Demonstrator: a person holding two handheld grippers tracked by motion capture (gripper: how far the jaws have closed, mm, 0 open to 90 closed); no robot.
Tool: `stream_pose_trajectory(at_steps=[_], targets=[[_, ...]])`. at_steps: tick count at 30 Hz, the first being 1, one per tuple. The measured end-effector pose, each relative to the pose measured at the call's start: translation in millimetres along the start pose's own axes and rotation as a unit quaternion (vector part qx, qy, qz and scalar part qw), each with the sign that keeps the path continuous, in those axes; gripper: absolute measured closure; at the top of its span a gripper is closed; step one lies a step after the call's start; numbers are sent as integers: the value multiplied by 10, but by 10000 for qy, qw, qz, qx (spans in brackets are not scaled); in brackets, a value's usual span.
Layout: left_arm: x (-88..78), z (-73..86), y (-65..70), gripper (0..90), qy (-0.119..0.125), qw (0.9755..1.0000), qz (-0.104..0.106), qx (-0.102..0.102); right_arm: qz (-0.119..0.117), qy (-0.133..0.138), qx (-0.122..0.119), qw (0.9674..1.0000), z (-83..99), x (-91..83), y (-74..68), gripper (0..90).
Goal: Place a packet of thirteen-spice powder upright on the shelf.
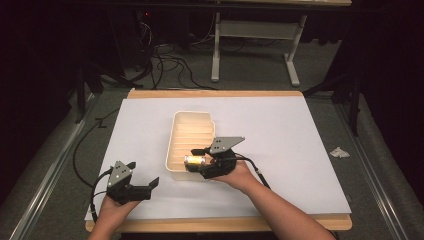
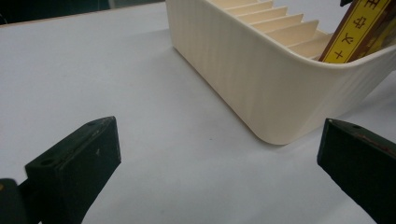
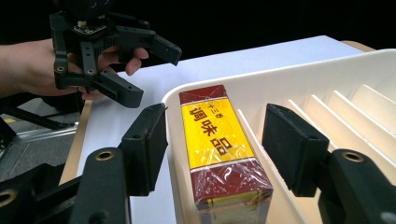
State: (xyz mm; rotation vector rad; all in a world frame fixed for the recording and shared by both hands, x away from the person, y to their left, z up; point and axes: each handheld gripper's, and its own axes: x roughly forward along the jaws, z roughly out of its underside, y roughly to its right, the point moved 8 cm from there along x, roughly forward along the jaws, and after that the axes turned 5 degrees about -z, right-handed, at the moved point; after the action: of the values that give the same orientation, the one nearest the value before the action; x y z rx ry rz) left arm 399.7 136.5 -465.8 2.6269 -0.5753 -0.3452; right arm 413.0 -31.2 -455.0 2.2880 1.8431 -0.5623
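1. Two tongs are at work over the white-covered table [image 1: 300,150]: the left tongs [image 1: 142,189] hover open and empty near the table's near left edge, just beside the cream tray [image 1: 172,145].
2. The right tongs [image 3: 212,149] sit at the tray's near end with jaws spread either side of a red-and-yellow box [image 3: 217,149]; there is a gap on both sides, so they are not gripping it.
3. The box rests in the tray's nearest slot, leaning against the near wall.
4. Risk, as I judge it: closing off-centre could push the box askew against a divider, or drag the light tray, since nothing steadies it.
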Motion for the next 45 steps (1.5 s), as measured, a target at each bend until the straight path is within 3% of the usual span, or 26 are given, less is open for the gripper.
stream_pose_trajectory(at_steps=[16,21,33,40,45], targets=[[6,10,11,3,-6,10000,17,-16,5,2,58,10000,-19,-69,-12,307],[3,7,10,3,1,10000,21,-17,200,-17,50,9998,-22,-156,-8,221],[7,19,23,3,-21,10000,39,-15,425,60,76,9991,-30,-391,1,189],[9,27,31,3,-26,10000,48,0,723,41,41,9974,23,-618,47,188],[10,26,49,3,-22,10000,75,-17,1004,5,158,9948,134,-801,126,160]])
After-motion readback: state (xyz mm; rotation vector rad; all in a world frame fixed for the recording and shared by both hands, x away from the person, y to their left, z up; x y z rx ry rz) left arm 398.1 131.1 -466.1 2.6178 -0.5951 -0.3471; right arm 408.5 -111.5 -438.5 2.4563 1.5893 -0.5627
